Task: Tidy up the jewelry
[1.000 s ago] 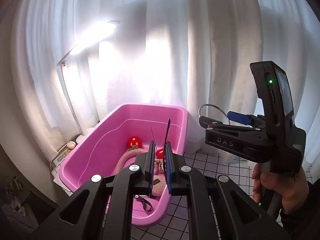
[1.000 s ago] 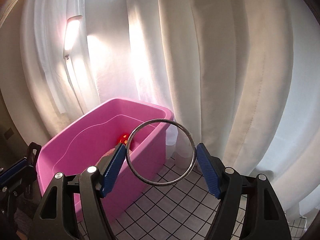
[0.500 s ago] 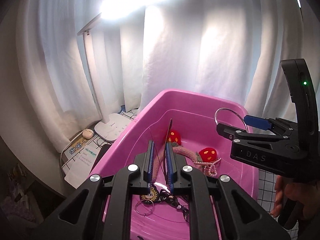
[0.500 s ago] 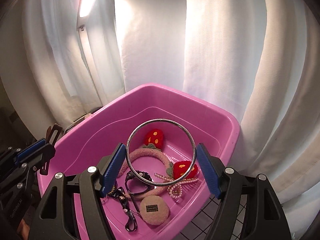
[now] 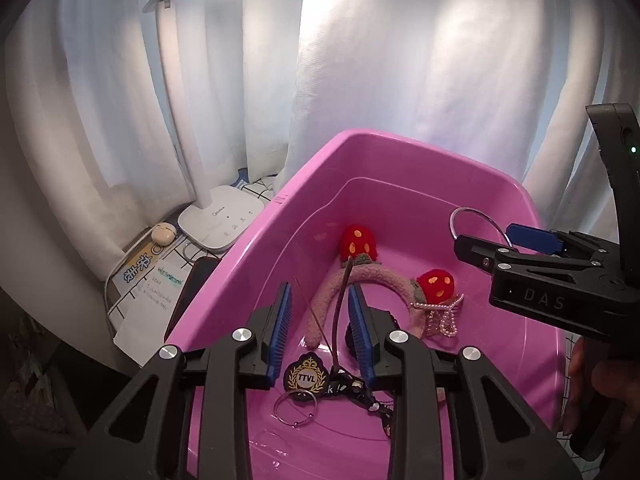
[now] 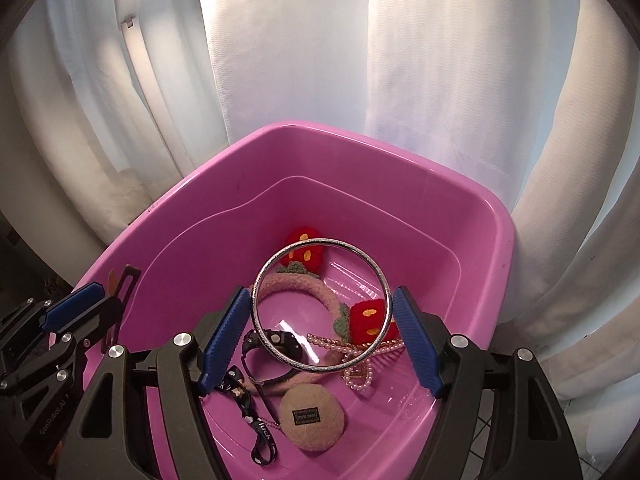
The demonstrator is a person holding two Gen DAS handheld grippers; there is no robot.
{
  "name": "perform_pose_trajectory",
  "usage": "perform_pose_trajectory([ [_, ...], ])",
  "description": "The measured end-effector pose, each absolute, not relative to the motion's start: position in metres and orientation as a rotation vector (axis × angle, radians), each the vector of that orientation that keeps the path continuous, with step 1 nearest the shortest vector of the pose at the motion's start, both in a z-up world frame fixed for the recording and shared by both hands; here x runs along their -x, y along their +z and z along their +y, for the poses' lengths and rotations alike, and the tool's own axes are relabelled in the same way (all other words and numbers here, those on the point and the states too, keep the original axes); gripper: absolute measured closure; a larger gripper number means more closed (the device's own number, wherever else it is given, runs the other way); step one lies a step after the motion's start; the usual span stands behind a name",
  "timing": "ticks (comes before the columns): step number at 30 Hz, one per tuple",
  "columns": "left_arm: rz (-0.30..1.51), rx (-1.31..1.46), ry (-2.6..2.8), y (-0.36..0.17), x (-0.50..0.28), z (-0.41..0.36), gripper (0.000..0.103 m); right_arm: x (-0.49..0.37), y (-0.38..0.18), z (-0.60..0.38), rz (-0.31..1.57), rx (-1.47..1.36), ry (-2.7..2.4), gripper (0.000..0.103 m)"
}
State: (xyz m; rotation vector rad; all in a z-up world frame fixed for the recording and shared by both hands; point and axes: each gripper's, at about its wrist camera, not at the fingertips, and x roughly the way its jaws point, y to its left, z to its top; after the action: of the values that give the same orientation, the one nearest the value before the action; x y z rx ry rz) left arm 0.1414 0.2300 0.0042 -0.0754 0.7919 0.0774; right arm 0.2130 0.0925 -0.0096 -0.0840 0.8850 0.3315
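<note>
Both grippers over the tub (image 6: 472, 208)
Your right gripper (image 6: 320, 340) clamped the bangle (image 6: 320, 304); your left gripper (image 5: 320, 324), narrow, touched a thin dark piece (image 5: 342, 308) above the headband (image 5: 372, 280).

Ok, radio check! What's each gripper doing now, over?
Right gripper shut on silver bangle, above pink tub. Left gripper open, thin dark clip between its fingers. Strawberry headband and pearls lie below.

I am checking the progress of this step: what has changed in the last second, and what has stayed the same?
Both grippers moved from beside the pink tub to above its inside. The left gripper opened its fingers, so the thin dark piece now stands loose between them. Unchanged: the right gripper keeps the silver bangle between its pads, and the strawberry headband lies in the tub.
</note>
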Motion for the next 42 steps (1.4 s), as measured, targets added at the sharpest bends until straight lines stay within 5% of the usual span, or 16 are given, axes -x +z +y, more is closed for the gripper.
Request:
perform_pose_trajectory([
  [2, 0.782, 0.085, 0.079, 0.005, -0.141, 0.233, 0.037, -0.216, -0.010, 0.090, 0.911, 0.062, 0.322, 0.032],
  [8, 0.764, 0.086, 0.089, 0.011, -0.138, 0.236, 0.023, -0.216, -0.002, 0.086, 0.895, 0.047, 0.296, 0.032],
  [26, 0.780, 0.099, 0.134, 0.023, -0.115, 0.232, 0.010, -0.165, 0.014, 0.079, 0.815, 0.092, 0.263, 0.032],
  [42, 0.789, 0.066, 0.197, 0.033, -0.090, 0.220, 0.009, -0.112, 0.002, 0.041, 0.825, 0.054, 0.214, 0.032],
])
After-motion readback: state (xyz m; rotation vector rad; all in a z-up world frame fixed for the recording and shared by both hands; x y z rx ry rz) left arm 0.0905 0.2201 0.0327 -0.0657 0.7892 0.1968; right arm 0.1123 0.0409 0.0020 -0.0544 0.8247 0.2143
